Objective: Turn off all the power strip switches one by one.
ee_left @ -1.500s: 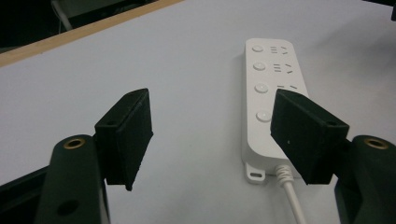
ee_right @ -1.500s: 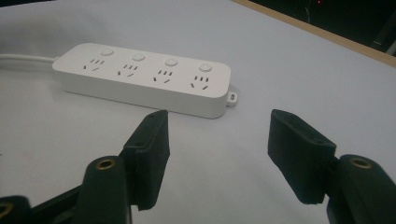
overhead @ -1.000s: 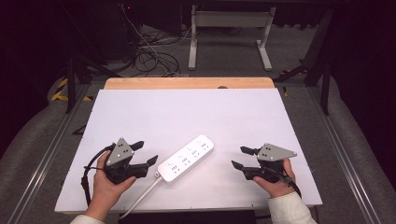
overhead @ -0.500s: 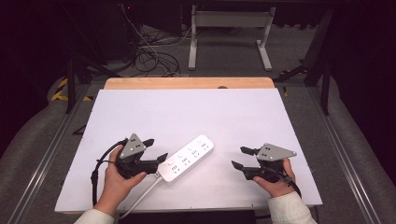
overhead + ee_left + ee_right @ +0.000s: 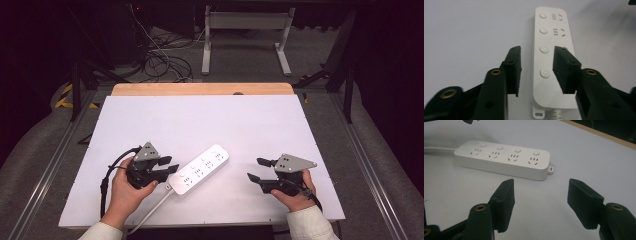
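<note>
Right tool (image 5: 540,205) jaws spread wide; white power strip (image 5: 502,159) beyond, on white table (image 5: 586,157).

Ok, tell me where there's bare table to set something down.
The far half of the white table top, between the wooden back edge and the white four-outlet power strip, is bare. So is the patch between the strip and the right gripper. It is crowded near the front left, where the left gripper straddles the strip's cord end.
</note>
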Demonstrator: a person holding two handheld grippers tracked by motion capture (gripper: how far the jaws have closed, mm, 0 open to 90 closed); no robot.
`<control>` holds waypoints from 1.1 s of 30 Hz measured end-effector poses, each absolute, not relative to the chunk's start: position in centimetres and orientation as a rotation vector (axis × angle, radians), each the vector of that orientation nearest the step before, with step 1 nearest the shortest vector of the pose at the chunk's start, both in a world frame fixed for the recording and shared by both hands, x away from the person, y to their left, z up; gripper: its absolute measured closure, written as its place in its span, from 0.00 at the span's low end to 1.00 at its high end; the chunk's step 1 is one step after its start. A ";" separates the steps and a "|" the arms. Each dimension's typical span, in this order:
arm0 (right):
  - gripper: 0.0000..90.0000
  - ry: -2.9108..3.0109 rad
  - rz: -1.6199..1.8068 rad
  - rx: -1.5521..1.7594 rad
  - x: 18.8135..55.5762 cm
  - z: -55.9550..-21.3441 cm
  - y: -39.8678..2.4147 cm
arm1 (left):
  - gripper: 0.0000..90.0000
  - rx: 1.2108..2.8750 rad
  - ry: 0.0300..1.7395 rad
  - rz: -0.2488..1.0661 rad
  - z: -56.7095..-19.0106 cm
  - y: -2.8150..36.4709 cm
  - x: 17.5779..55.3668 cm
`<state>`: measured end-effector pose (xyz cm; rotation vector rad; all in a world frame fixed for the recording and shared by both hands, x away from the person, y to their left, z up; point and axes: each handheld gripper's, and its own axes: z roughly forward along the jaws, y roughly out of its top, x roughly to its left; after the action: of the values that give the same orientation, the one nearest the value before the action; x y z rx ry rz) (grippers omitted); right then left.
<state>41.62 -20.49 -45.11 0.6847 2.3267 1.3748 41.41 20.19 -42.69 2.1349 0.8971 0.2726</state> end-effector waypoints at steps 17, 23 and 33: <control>0.44 2.333 1.367 0.680 41.7 -45.2 -20.4 | 1.00 2.291 1.016 0.128 -43.1 18.2 43.2; 0.44 2.333 1.365 0.677 41.7 -45.2 -20.5 | 1.00 2.317 1.014 0.105 -43.4 17.4 43.8; 0.44 2.335 1.365 0.679 41.7 -45.2 -20.5 | 1.00 2.334 1.013 0.087 -44.1 16.7 44.2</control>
<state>41.67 -20.49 -45.25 0.6795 2.3351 1.3648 44.19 16.73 -44.14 2.3342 1.0126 0.0867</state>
